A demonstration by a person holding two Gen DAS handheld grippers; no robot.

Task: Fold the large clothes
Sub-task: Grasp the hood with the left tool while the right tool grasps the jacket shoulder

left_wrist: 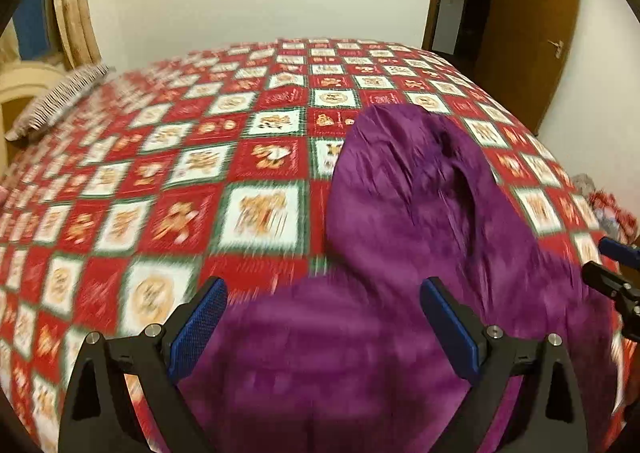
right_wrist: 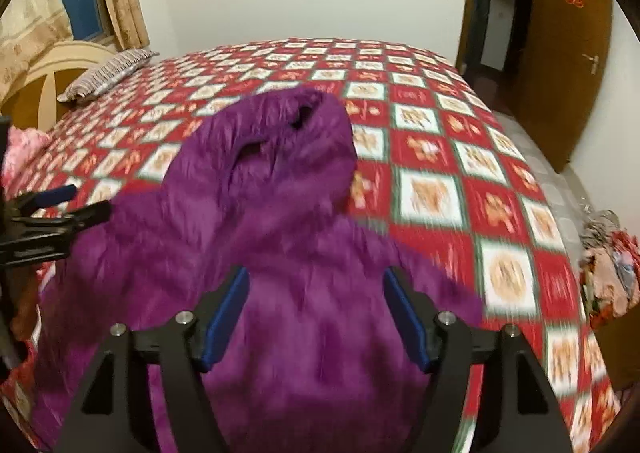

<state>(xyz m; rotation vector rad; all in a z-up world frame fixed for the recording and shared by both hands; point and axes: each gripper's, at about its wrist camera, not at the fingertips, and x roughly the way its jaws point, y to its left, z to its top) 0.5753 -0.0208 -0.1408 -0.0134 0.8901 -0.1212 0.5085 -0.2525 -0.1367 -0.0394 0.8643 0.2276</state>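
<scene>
Right wrist: pillow [right_wrist: 106,75], door [right_wrist: 568,53] beyond jacket [right_wrist: 288,213].

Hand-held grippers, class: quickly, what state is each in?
Left hand-held gripper: open, holding nothing, over purple jacket.
Right hand-held gripper: open, holding nothing.

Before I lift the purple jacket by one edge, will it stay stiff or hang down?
The purple jacket looks puffy and creased, so it will probably sag and drape. Its sheen suggests a slick shell that may slip between the blue pads. It seems light for its bulk.
</scene>
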